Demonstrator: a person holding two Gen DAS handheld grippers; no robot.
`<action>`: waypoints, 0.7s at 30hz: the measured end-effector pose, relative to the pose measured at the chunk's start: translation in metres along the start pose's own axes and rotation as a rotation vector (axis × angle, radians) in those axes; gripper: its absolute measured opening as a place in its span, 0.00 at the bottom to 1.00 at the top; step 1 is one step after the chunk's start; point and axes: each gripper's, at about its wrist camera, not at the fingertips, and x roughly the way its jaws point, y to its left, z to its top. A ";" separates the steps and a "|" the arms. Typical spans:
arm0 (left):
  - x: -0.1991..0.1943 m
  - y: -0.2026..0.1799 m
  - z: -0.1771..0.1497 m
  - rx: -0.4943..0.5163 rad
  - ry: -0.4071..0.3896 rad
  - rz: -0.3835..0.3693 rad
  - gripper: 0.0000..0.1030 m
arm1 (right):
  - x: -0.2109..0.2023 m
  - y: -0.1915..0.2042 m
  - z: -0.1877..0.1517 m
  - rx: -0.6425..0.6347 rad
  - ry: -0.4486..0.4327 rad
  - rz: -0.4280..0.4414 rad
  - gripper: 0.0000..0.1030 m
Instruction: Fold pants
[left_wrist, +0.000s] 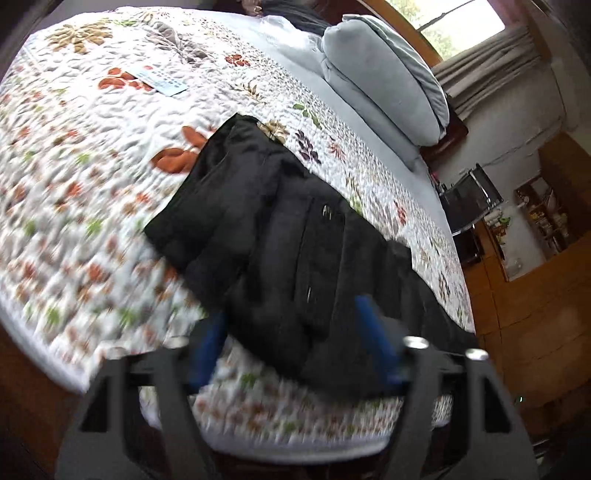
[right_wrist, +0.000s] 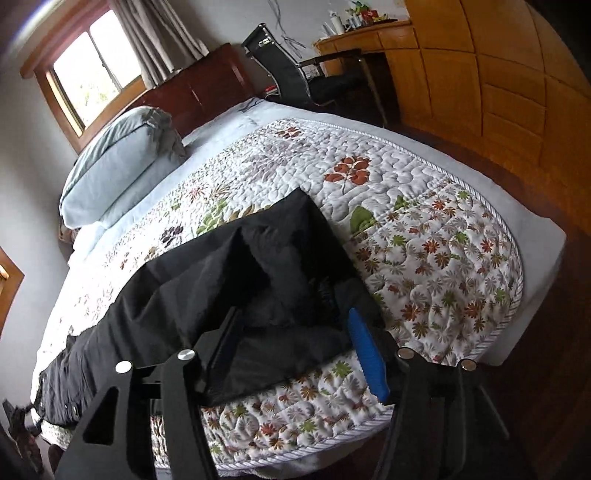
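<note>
Black pants (left_wrist: 280, 229) lie stretched across a floral quilt (left_wrist: 92, 155) on the bed, with some folds and a raised ridge. In the left wrist view my left gripper (left_wrist: 291, 321) is open, its blue fingers (left_wrist: 373, 332) spread over the near edge of the pants; the frame is blurred. In the right wrist view the pants (right_wrist: 221, 280) run from lower left to the centre. My right gripper (right_wrist: 291, 332) is open, its jaws straddling the pants' near end, with the blue finger (right_wrist: 365, 350) at the cloth's right edge.
Grey-blue pillows (right_wrist: 118, 166) lie at the head of the bed. A flat blue card (left_wrist: 162, 83) lies on the quilt. A black chair (right_wrist: 295, 70) and wooden cabinets (right_wrist: 480, 74) stand beyond the bed. The quilt edge (right_wrist: 295, 443) is close below the grippers.
</note>
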 end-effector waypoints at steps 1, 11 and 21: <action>0.007 0.000 0.008 -0.006 0.011 0.010 0.36 | -0.001 0.002 0.000 -0.003 0.001 0.002 0.59; 0.024 -0.001 0.043 0.027 0.043 0.122 0.08 | -0.004 0.005 -0.006 0.066 -0.019 0.039 0.71; -0.039 0.018 0.019 -0.087 -0.161 0.244 0.49 | -0.026 -0.053 -0.026 0.454 -0.115 0.264 0.82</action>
